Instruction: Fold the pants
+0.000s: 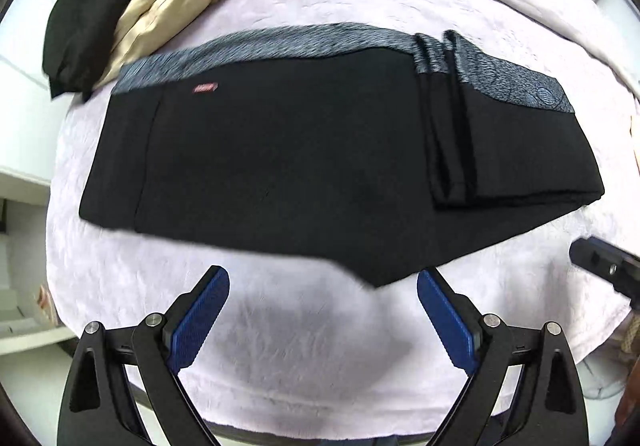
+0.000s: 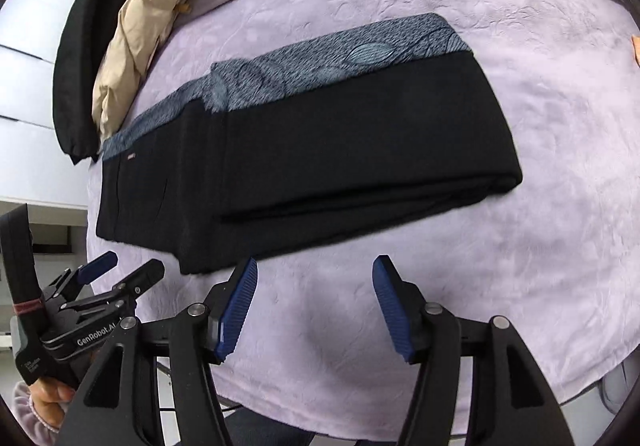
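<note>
A: Left wrist view: left gripper fingers wide, holding nothing. Black folded pants with grey patterned waistband lie on the lilac plush blanket, near edge just ahead.

B: Right wrist view: right gripper fingers wide too, empty, just short of the pants' near edge. Risk as I judge it: pinching only the top layer would drag the stacked fold apart.
</note>
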The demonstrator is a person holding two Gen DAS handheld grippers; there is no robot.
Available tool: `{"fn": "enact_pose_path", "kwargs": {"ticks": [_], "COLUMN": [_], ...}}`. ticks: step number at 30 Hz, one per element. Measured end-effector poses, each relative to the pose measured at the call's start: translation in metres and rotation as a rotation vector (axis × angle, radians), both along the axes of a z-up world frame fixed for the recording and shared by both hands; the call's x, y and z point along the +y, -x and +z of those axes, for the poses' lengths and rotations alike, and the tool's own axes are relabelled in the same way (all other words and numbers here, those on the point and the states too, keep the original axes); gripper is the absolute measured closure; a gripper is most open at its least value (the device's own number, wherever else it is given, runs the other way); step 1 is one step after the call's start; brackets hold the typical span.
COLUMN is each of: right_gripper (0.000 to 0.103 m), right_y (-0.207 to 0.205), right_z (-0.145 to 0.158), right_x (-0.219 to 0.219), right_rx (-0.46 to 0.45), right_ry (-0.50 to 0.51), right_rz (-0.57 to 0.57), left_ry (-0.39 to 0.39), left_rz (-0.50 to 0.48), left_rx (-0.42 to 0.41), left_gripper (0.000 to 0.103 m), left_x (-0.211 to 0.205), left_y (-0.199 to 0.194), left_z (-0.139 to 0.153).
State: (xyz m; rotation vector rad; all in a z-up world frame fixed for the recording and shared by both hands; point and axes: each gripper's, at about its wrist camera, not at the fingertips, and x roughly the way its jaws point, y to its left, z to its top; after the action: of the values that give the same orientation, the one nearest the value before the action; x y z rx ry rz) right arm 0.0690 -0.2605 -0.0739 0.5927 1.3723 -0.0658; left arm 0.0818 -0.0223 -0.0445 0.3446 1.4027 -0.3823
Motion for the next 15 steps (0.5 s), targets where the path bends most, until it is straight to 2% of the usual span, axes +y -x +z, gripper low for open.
{"fn": "enact_pose_path", "kwargs": {"ticks": [7, 15], "right_gripper": [0.035, 0.034], "right_y": [0.001, -0.024], "right_z": [0.002, 0.009], "right_x": [0.038, 0.082], "right_rx": [0.043, 0.047], "right_ry": [0.009, 0.051], "right_rz": [0.048, 0.134], "left_ry": [0.023, 0.054], "left_rz": [0.061, 0.136], "left_rx": [0.007, 0.004], "left_gripper": [0.007, 0.007], "left_x": [0.032, 0.076], "left_y": [-0.016, -0.043], "left_z": [-0.012, -0.018]}}
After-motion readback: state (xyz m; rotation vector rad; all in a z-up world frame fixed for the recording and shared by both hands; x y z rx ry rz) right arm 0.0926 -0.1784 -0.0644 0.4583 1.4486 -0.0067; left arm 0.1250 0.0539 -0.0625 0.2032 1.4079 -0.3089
